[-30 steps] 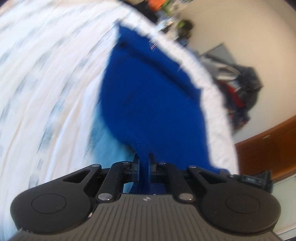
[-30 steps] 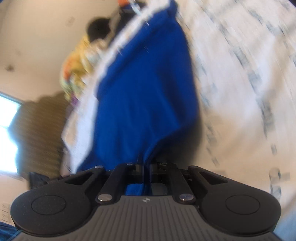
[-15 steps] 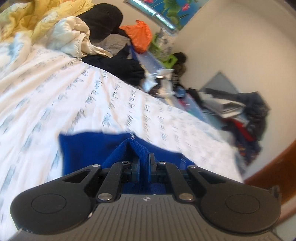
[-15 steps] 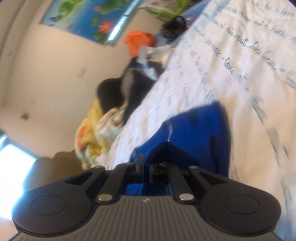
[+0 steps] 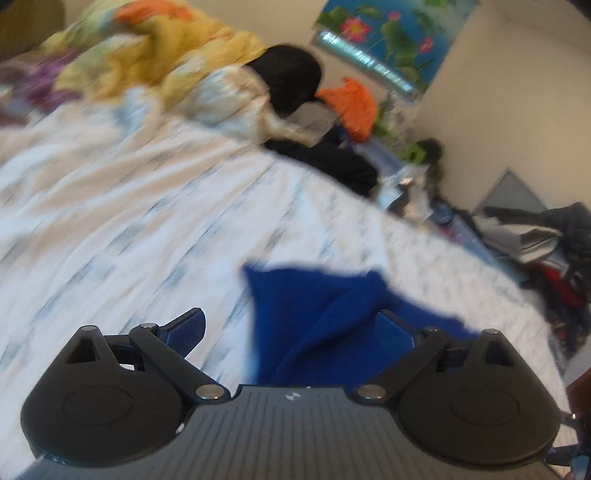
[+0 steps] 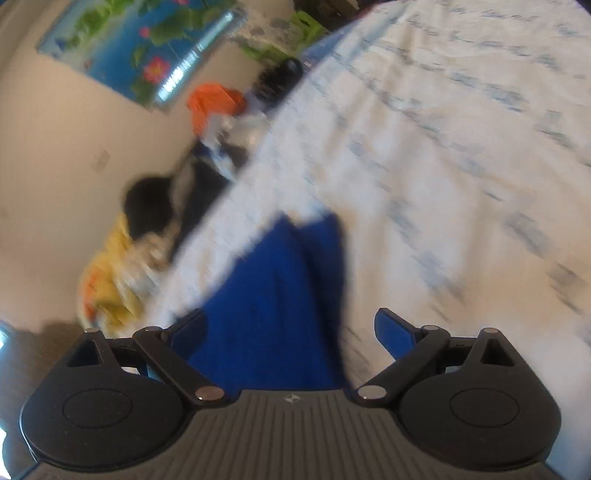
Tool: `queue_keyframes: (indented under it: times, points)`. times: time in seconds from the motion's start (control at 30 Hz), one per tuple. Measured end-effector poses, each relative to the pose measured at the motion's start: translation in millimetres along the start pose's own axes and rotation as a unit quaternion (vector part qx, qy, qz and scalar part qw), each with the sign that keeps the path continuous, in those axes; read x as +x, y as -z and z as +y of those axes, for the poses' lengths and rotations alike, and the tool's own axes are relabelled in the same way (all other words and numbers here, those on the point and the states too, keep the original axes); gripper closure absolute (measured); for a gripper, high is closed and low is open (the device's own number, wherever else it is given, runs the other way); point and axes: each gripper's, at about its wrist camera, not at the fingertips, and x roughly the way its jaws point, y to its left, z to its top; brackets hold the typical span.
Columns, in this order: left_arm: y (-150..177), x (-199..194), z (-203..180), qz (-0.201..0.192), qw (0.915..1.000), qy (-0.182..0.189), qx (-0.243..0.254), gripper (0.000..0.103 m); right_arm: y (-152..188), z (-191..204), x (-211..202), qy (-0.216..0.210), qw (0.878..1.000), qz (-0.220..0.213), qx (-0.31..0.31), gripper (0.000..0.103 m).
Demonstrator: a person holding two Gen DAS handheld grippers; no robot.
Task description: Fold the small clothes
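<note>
A small royal-blue garment (image 5: pixel 317 317) lies folded over on the white patterned bedsheet (image 5: pixel 147 229), just ahead of both grippers. My left gripper (image 5: pixel 291 328) is open, its jaws spread wide, with the cloth lying loose between them. My right gripper (image 6: pixel 291 328) is open too. The same blue garment (image 6: pixel 273 295) lies between its fingers, nearer the left one, on the bedsheet (image 6: pixel 443 184). Both views are blurred by motion.
A heap of yellow and white bedding (image 5: pixel 166 62) and black clothes (image 5: pixel 288 77) lies at the far side of the bed. An orange bag (image 5: pixel 351 103) and clutter stand by the wall under a flower poster (image 5: pixel 388 33). A pile of dark clothes (image 5: pixel 554 243) lies at the right.
Both grippers swung the hanging garment down onto the bed, then opened and let it go. The cloth now lies loose on the sheet.
</note>
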Motion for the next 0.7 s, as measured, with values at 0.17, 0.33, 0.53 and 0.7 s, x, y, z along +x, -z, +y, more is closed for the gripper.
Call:
queue_keyframes:
  times: [0.17, 0.33, 0.53, 0.7]
  points:
    - [48, -6, 14, 0.063, 0.9980, -0.010, 0.000, 0.011, 49, 12, -23, 0.059, 0.993, 0.014, -0.105, 0.005]
    - [57, 9, -21, 0.066, 0.9930, -0.032, 0.092, 0.055, 57, 39, 3, 0.034, 0.989, 0.040, -0.138, 0.005]
    - [31, 21, -21, 0.109, 0.9925, -0.029, 0.045, 0.097, 45, 54, 26, 0.052, 0.983, 0.074, -0.162, 0.095]
    - [-1, -32, -44, 0.064, 0.9962, 0.029, 0.051, 0.097, 30, 69, -4, -0.013, 0.989, 0.046, -0.142, 0.096]
